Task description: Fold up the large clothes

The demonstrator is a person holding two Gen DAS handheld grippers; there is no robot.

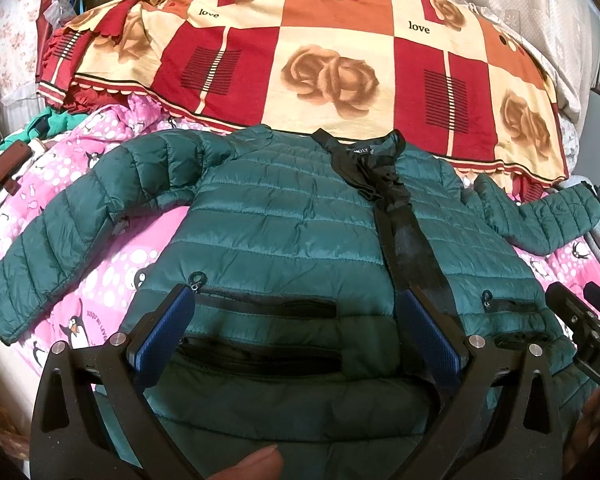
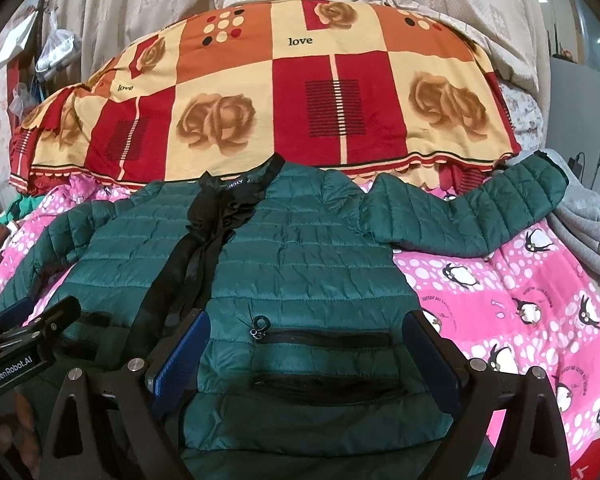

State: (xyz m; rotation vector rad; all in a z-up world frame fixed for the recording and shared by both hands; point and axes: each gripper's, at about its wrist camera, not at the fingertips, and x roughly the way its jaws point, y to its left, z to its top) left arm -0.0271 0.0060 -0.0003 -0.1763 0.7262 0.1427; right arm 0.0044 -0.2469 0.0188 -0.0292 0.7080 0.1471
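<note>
- The left claw [image 1: 296,332] stood with its blue-padded fingers [image 1: 166,336] wide apart, holding nothing, poised over the lower left part of the dark green quilted puffer jacket [image 1: 284,216], around its black pocket zips [image 1: 260,308].
- The right claw [image 2: 306,354] was likewise spread open and empty, over the jacket's lower right part, framing the black zip pocket [image 2: 324,338] there.
- Each claw showed at the edge of the other's view: the right one [image 1: 580,320] at the far right, the left one [image 2: 24,344] at the far left.
- The jacket lay front up and flat on a pink penguin-print quilt [image 2: 520,304] on the bed, its black front placket [image 1: 412,240] running down the middle, collar [image 1: 364,148] farthest from the claws, both sleeves spread outward.
- Behind the collar lay a red, orange and cream rose-print blanket [image 1: 332,68], touching the jacket's top edge.
- A grey garment [image 2: 588,236] lay beside the right sleeve [image 2: 480,208].
</note>
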